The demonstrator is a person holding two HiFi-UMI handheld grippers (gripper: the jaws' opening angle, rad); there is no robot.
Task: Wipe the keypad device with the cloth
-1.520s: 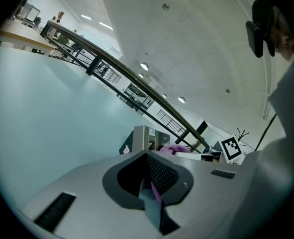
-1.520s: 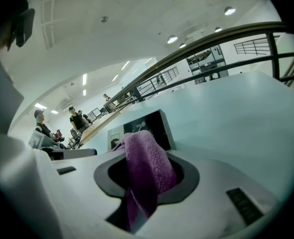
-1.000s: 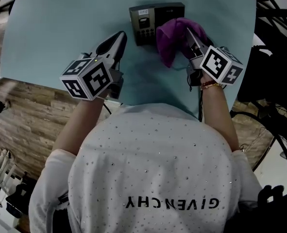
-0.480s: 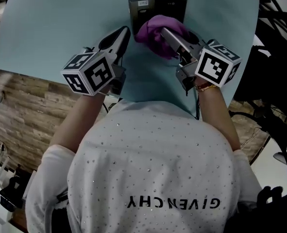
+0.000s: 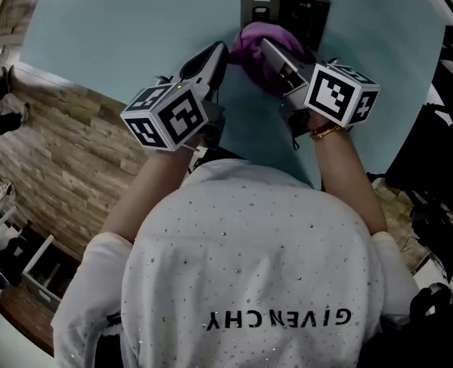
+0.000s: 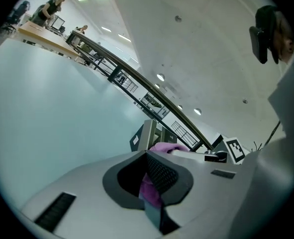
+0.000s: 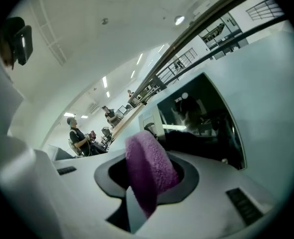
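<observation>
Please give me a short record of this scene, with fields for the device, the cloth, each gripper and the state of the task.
device: keypad device, on the teal table in front of the person
cloth: purple cloth, bunched, pressed against the near side of the device
right gripper: right gripper, fingers shut on the cloth
left gripper: left gripper, fingers together, holding nothing, tip beside the cloth
task: cloth is at the device; wiping seems under way
</observation>
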